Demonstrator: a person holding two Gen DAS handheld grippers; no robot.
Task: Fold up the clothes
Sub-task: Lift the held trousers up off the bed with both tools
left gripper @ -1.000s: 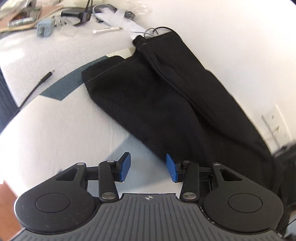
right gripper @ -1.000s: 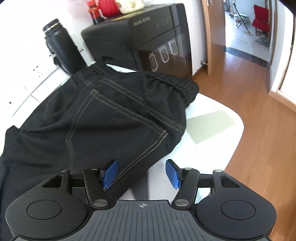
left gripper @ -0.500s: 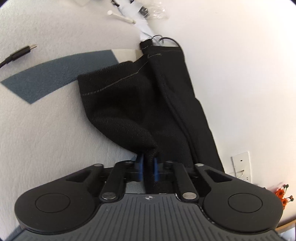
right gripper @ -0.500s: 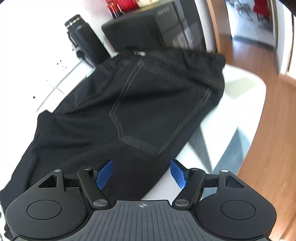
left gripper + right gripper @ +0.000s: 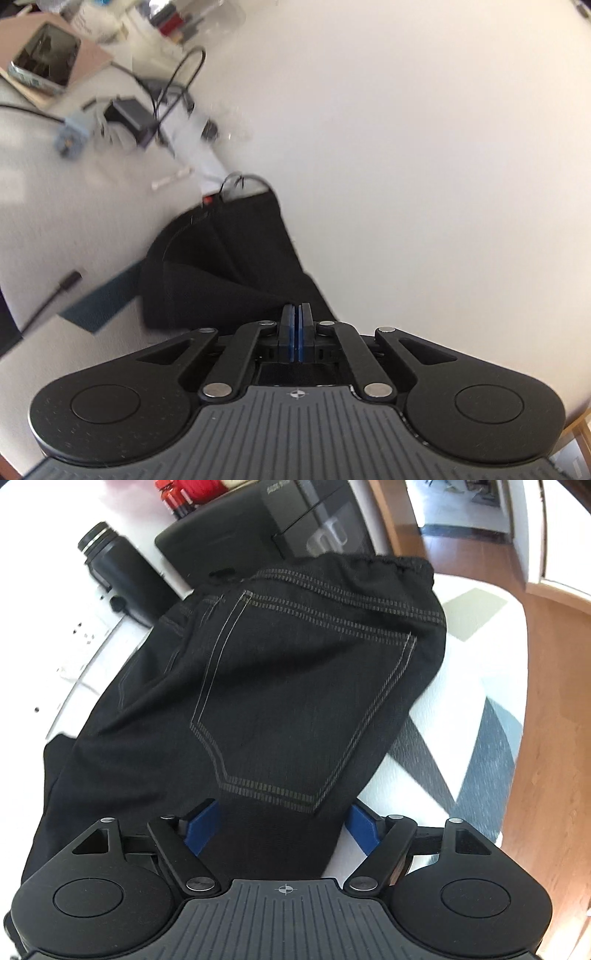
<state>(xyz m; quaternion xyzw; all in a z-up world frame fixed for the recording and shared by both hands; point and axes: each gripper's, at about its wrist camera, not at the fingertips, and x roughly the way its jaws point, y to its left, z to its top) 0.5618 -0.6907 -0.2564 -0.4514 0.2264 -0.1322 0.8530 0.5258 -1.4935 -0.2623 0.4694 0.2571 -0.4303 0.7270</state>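
— What are my two grippers doing?

— On my left gripper (image 5: pixel 297 334) the blue pads (image 5: pixel 293 332) are pressed together. The black trousers (image 5: pixel 221 273) rise in a taut ridge towards them, but I cannot tell whether any cloth is pinched between them. The gripper is lifted and tilted, looking down the leg end of the trousers, with mostly white wall filling that view. My right gripper (image 5: pixel 282 825) has its jaws spread wide; one blue pad (image 5: pixel 201 825) lies over the dark cloth, the other over the white table (image 5: pixel 476 657) just past the cloth's edge. It hovers low over the seat of the trousers, aimed towards the waistband.

— Where is the garment?

— One pair of trousers, spread along the table, waistband at the far end in the right wrist view, one back pocket (image 5: pixel 299 698) facing up.

— And around it?

— One black flask (image 5: pixel 110 568) and one black appliance (image 5: pixel 266 528) beyond the waistband. In the left view, one phone (image 5: pixel 44 59) on a brown board, several cables (image 5: pixel 173 85), and one loose plug (image 5: pixel 70 278) near the leg end
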